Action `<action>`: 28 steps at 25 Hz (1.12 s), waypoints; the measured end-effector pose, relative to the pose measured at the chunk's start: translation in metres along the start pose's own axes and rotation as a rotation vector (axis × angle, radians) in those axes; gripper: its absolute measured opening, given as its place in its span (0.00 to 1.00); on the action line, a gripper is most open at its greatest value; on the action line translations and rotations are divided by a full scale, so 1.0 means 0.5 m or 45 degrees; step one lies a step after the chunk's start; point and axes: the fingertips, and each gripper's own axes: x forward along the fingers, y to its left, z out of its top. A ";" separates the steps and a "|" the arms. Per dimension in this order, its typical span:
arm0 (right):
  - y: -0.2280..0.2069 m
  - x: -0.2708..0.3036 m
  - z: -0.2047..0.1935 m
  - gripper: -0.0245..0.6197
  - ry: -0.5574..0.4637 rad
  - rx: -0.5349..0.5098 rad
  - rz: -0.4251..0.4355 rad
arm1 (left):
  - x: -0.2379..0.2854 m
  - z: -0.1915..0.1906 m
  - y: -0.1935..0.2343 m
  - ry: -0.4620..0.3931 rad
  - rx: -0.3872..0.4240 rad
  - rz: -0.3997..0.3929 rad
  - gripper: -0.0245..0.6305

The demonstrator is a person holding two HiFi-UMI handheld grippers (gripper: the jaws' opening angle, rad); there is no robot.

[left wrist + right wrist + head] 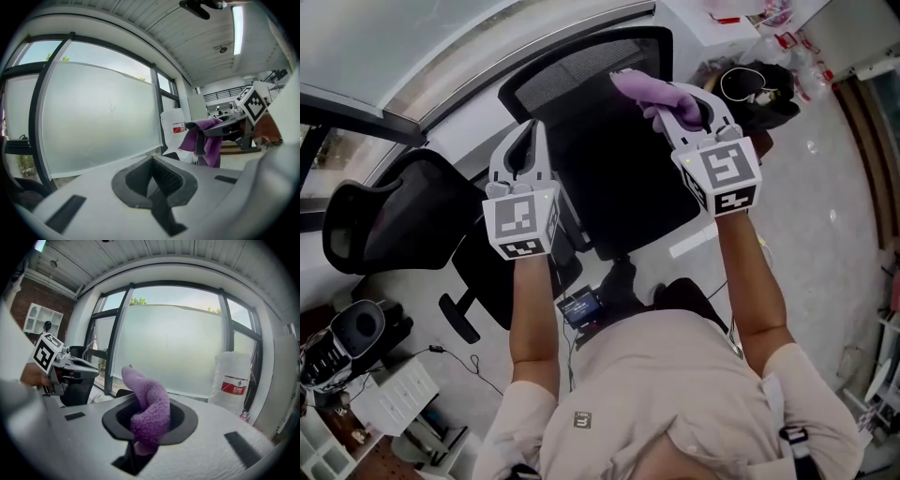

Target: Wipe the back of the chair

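Observation:
A black mesh office chair point(614, 169) stands below both raised grippers, its back's top rim point(581, 49) towards the window. My right gripper point(667, 98) is shut on a purple cloth point(649, 91) and hangs over the upper right of the chair back. The cloth point(147, 409) bulges out of the right gripper point(144, 430) and also shows in the left gripper view point(209, 139). My left gripper point(528, 141) hovers at the chair back's left edge; its jaws point(152, 180) meet with nothing between them.
A second black chair point(398, 225) stands at the left. Frosted window panes point(166, 357) face both grippers. A white bag with a red label point(233, 380) leans by the window. A black bag point(761, 89) lies at the top right, a white shelf unit point(394, 398) at the lower left.

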 end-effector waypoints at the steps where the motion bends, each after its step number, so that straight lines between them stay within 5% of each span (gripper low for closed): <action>1: 0.004 0.019 0.002 0.14 -0.002 -0.006 0.000 | 0.010 -0.008 0.012 -0.001 -0.002 0.008 0.05; 10: 0.073 0.226 -0.045 0.15 -0.003 -0.057 0.099 | 0.095 -0.121 0.091 0.020 -0.076 0.086 0.05; 17: 0.143 0.388 -0.159 0.15 -0.027 -0.093 0.211 | 0.149 -0.269 0.152 0.081 -0.103 0.212 0.05; 28: 0.271 0.563 -0.315 0.15 -0.043 -0.346 0.275 | 0.218 -0.417 0.202 0.097 -0.053 0.322 0.05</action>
